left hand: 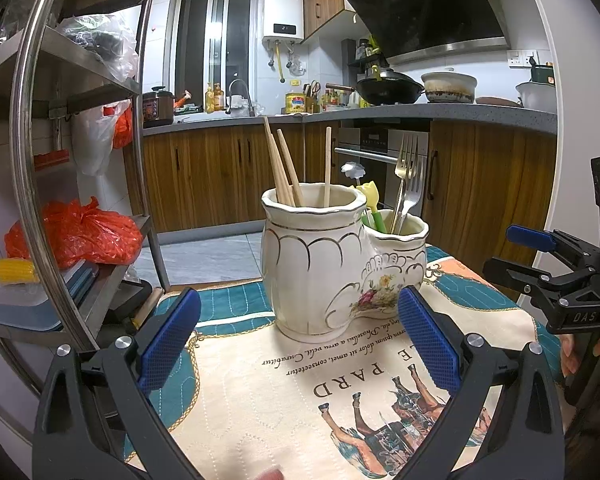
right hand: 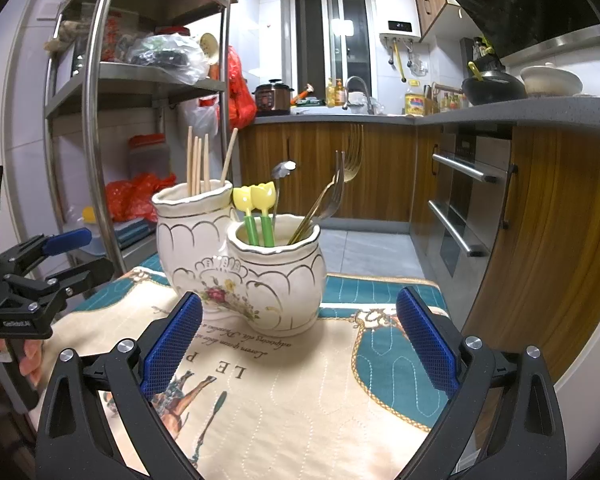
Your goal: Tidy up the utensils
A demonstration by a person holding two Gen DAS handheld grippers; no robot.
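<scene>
Both grippers, left (left hand: 298, 340) and right (right hand: 298, 340), wide open and empty before the two-pot holder (left hand: 332, 264) on the mat (left hand: 260, 380), chopsticks (left hand: 282, 172) and forks (left hand: 408, 176) already sorted; sorting apparently complete, nothing left to pick up

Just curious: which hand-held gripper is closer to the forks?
Right, though only as a judgement. The forks stand in the shorter pot, on the right hand-held gripper's side; the left hand-held gripper faces the taller chopstick pot.
</scene>
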